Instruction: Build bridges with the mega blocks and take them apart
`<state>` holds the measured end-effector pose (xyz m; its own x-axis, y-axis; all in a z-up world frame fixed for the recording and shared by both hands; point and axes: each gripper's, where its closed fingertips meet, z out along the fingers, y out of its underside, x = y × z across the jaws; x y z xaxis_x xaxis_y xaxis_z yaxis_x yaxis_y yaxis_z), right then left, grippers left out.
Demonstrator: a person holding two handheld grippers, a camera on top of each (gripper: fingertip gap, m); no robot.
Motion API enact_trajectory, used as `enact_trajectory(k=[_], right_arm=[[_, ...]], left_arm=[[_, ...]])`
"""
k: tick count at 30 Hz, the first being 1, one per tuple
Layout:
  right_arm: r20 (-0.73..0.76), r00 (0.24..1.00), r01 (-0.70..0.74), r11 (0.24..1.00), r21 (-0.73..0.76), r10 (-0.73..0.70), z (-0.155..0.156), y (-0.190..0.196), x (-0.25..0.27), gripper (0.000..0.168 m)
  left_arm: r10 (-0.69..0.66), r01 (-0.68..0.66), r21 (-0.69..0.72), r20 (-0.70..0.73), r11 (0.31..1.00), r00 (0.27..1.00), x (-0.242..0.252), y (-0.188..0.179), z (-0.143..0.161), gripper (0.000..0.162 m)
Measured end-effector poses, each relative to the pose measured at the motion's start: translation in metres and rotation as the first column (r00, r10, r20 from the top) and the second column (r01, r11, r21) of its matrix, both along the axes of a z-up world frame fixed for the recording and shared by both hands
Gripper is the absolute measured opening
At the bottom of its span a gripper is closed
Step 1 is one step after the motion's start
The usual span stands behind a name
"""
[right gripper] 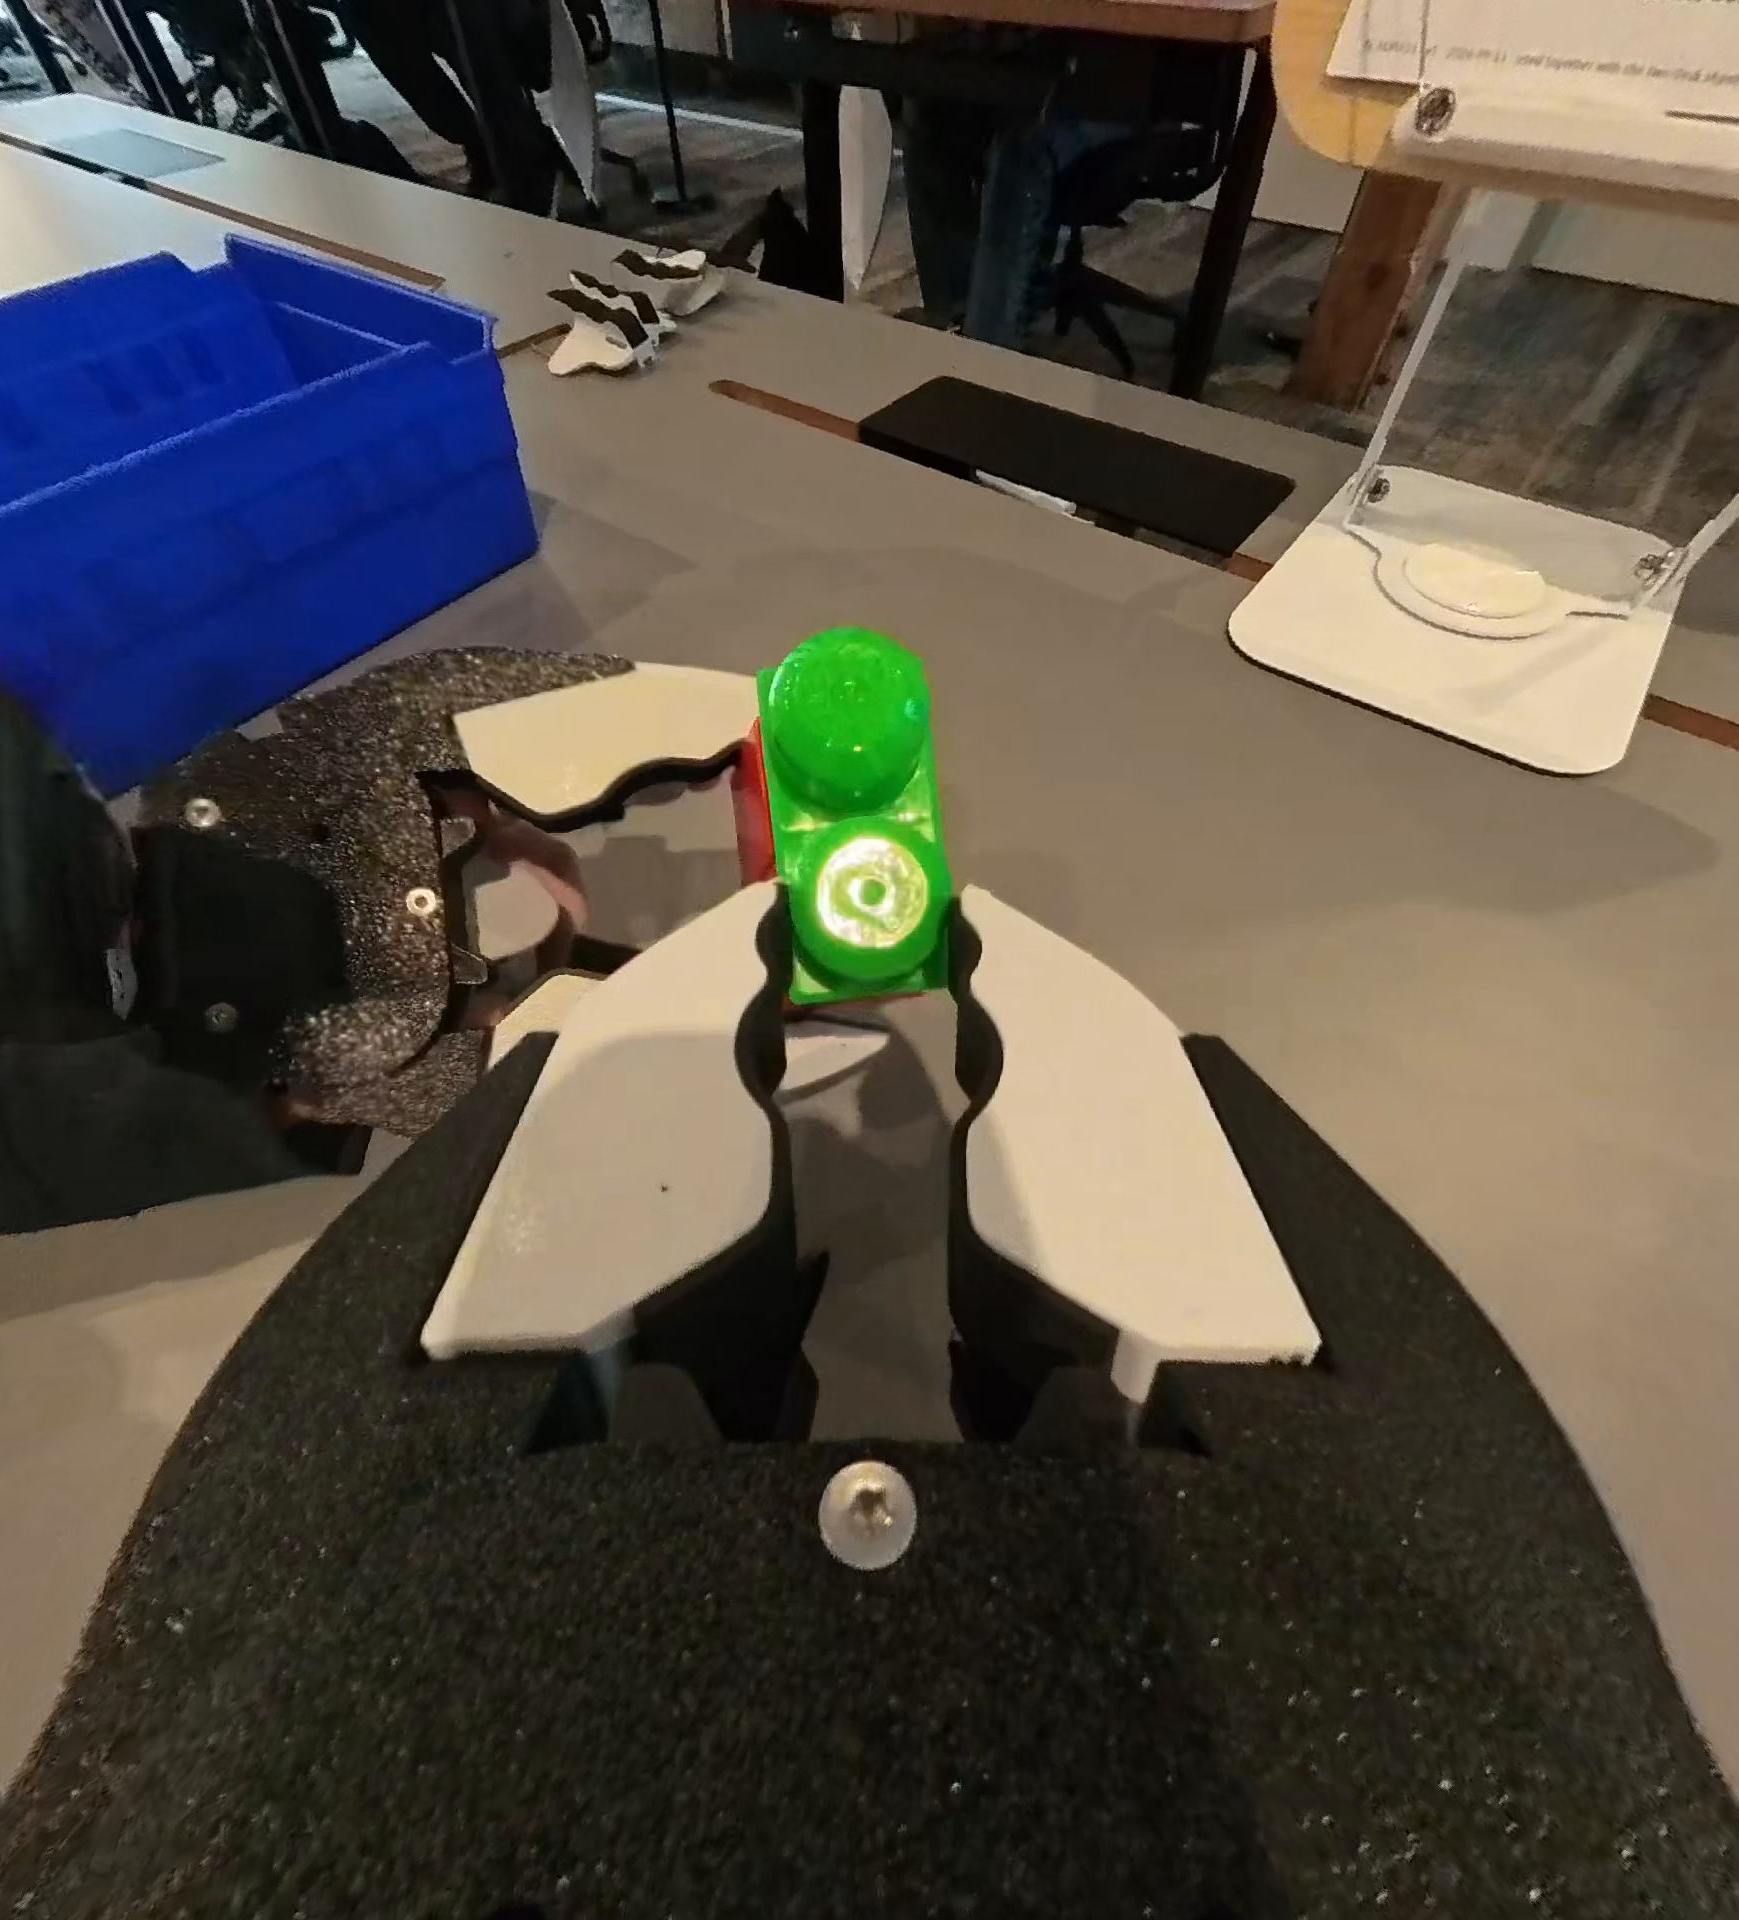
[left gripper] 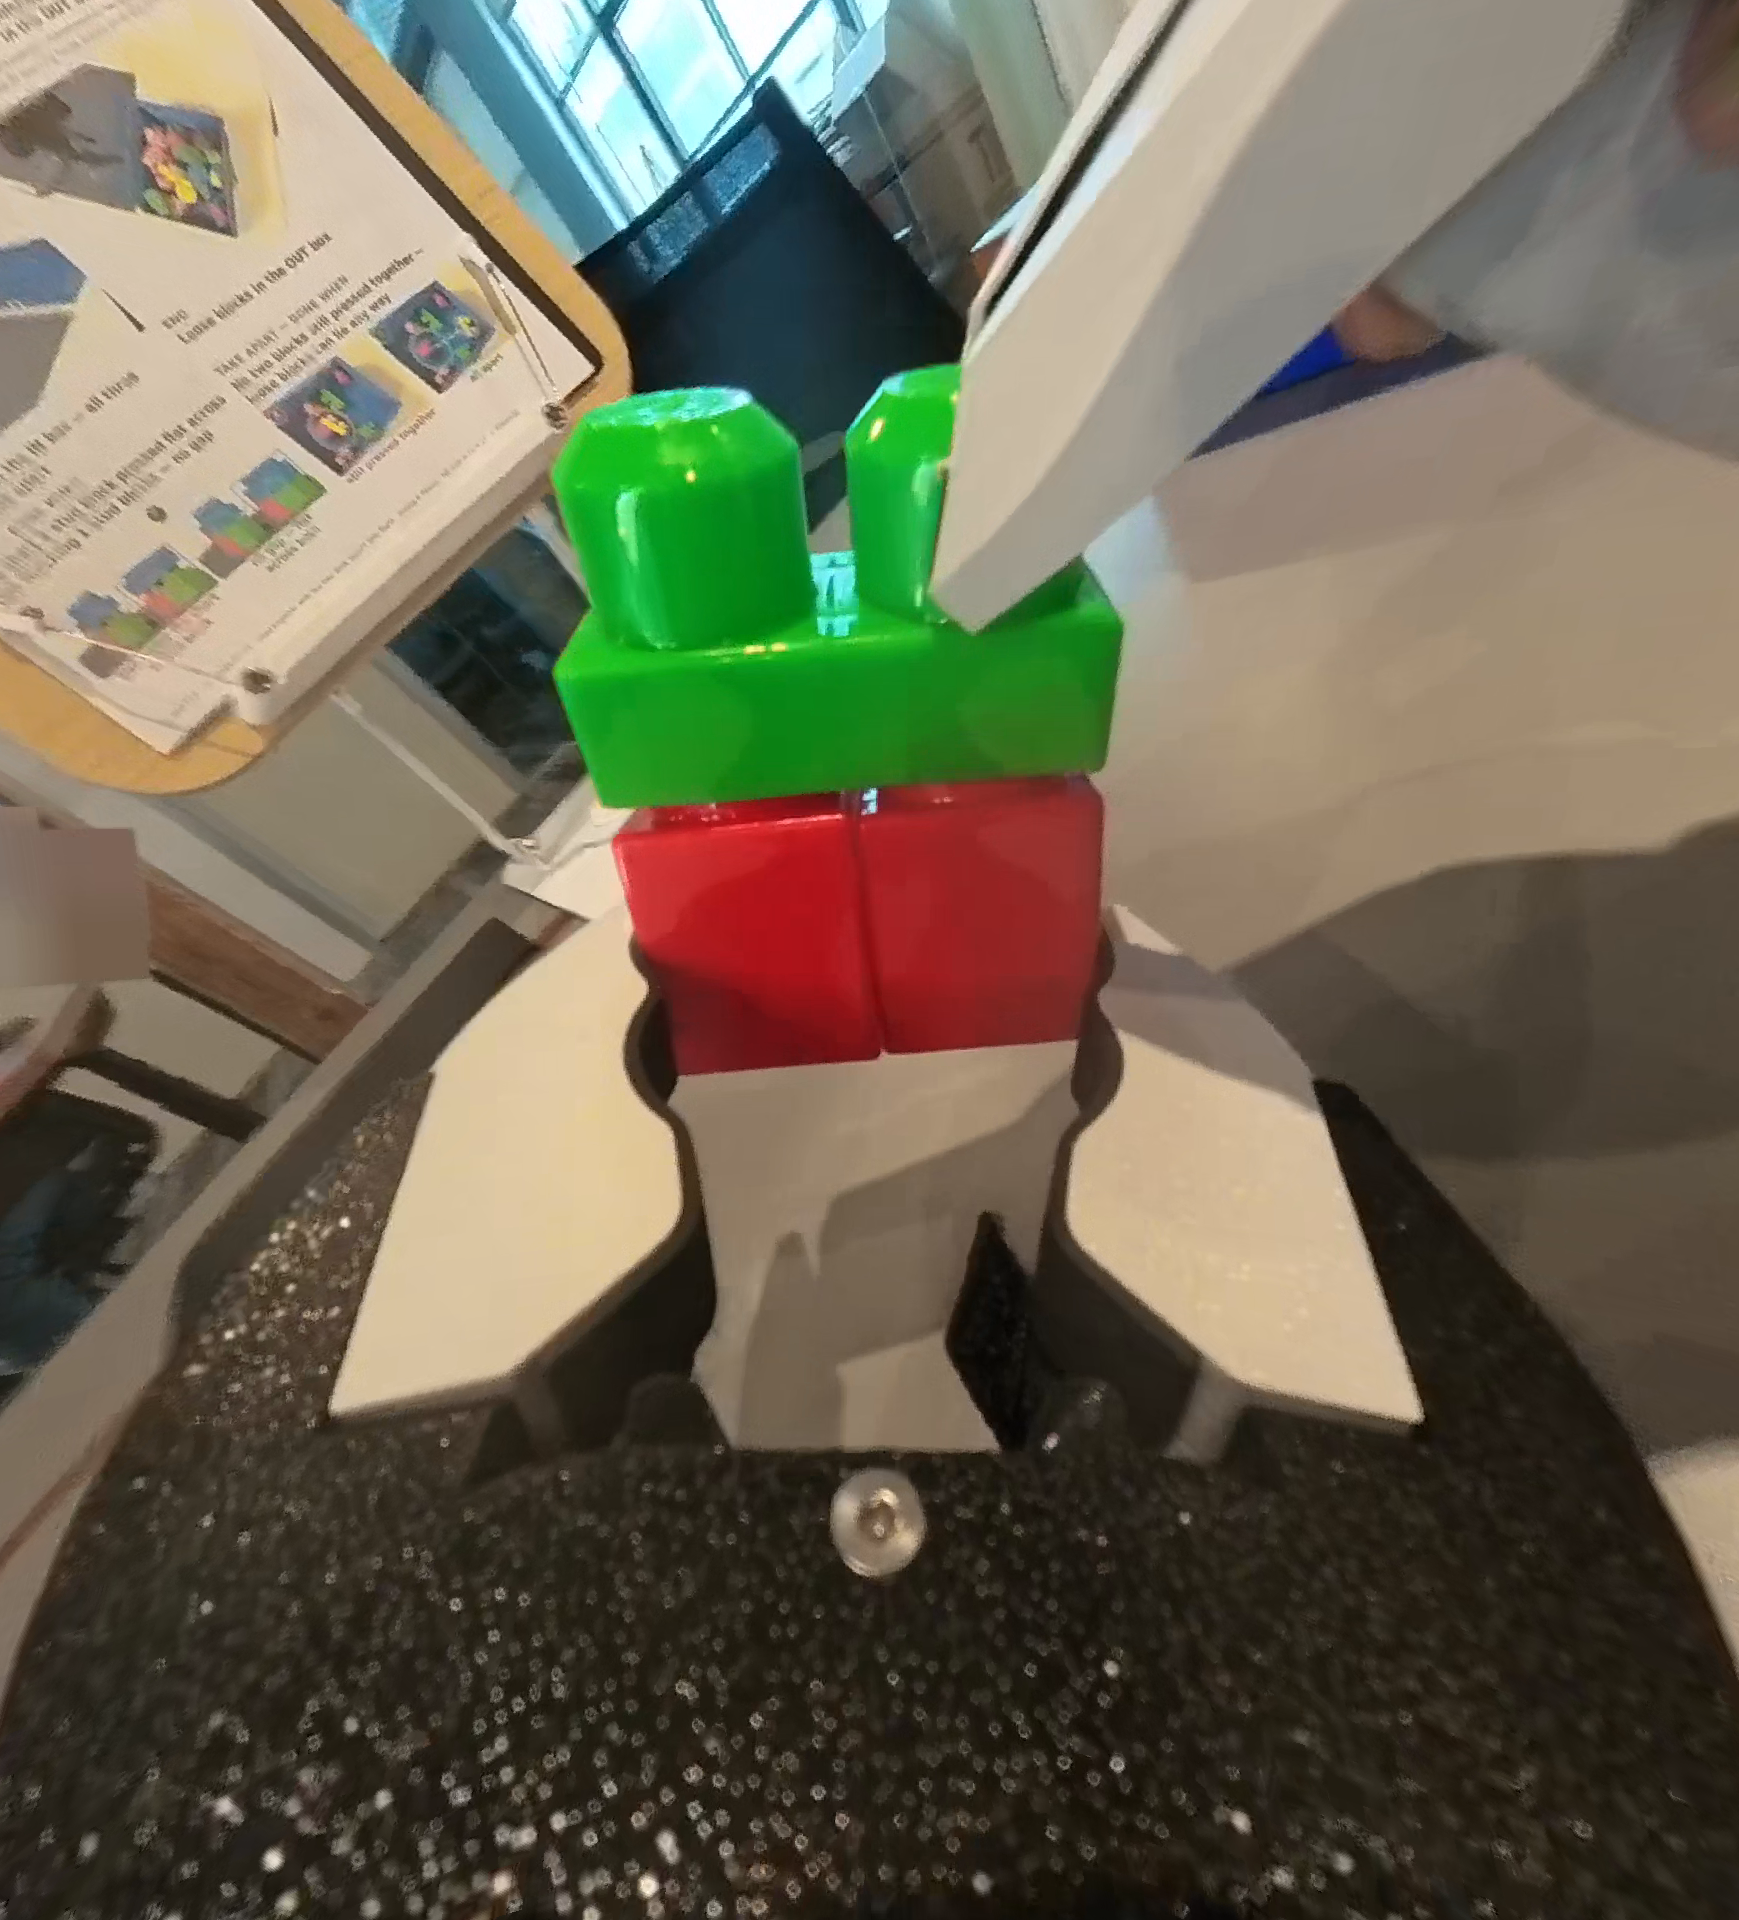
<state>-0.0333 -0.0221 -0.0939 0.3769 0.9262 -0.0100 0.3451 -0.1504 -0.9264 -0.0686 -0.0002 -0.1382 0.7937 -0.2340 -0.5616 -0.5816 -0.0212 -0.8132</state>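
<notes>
Red blocks (right gripper: pixel 753 800) mostly hidden under green block (right gripper: pixel 860 831), long axis toward 12 o'clock. Left gripper (left gripper: pixel 870 997) pinches red; right gripper (right gripper: pixel 860 940) pinches green.

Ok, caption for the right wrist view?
Right gripper grips green block by its near end; left gripper holds the red blocks beneath.

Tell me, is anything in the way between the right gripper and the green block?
Nothing visible is. The right gripper already has its fingers on both sides of the green block. The left gripper holds the two red blocks under it.
</notes>
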Motion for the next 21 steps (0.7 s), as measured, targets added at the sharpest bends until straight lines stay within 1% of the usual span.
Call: enact_trajectory(k=[4, 8, 10, 12, 13, 15, 16, 17, 19, 21], right_arm=[[-0.001, 1.000, 0.001, 1.000, -0.029, -0.001, -0.004, 0.001, 0.002, 0.028], [-0.067, 0.997, -0.028, 0.999, -0.038, 0.025, 0.006, 0.002, 0.001, 0.029], [-0.154, 0.986, -0.070, 0.997, -0.013, 0.068, 0.020, -0.002, 0.001, 0.056], [-0.243, 0.958, -0.129, 0.985, 0.118, 0.154, 0.041, -0.007, 0.007, 0.071], [-0.275, 0.940, -0.149, 0.967, 0.209, 0.204, 0.051, -0.010, 0.013, 0.074], [-0.268, 0.914, -0.185, 0.900, 0.395, 0.305, 0.063, -0.017, 0.024, 0.086], [-0.226, 0.910, -0.203, 0.848, 0.489, 0.347, 0.064, -0.020, 0.027, 0.091], [-0.165, 0.903, -0.240, 0.784, 0.572, 0.397, 0.061, -0.025, 0.028, 0.096], [-0.040, 0.877, -0.319, 0.644, 0.695, 0.478, 0.055, -0.041, 0.025, 0.100], [0.077, 0.871, -0.362, 0.530, 0.767, 0.485, 0.051, -0.049, 0.018, 0.112]], left_arm=[[0.000, 0.000, -0.008, -0.028, 1.000, 1.000, 0.000, 0.000, -0.002, 0.075], [-0.057, 0.062, -0.060, 0.073, 0.996, 0.996, 0.006, 0.002, -0.002, 0.075], [-0.079, 0.091, -0.082, 0.134, 0.993, 0.988, 0.007, 0.000, 0.001, 0.075], [-0.108, 0.134, -0.115, 0.205, 0.984, 0.973, 0.007, -0.003, 0.003, 0.075], [-0.144, 0.182, -0.130, 0.255, 0.975, 0.956, 0.010, -0.006, 0.007, 0.075], [-0.223, 0.299, -0.151, 0.382, 0.942, 0.897, 0.017, -0.015, 0.017, 0.075], [-0.285, 0.391, -0.153, 0.461, 0.907, 0.841, 0.025, -0.022, 0.024, 0.075], [-0.345, 0.486, -0.134, 0.546, 0.864, 0.764, 0.032, -0.031, 0.034, 0.075], [-0.414, 0.629, -0.101, 0.672, 0.771, 0.614, 0.042, -0.048, 0.050, 0.075], [-0.450, 0.735, -0.078, 0.745, 0.674, 0.492, 0.050, -0.063, 0.059, 0.075]])
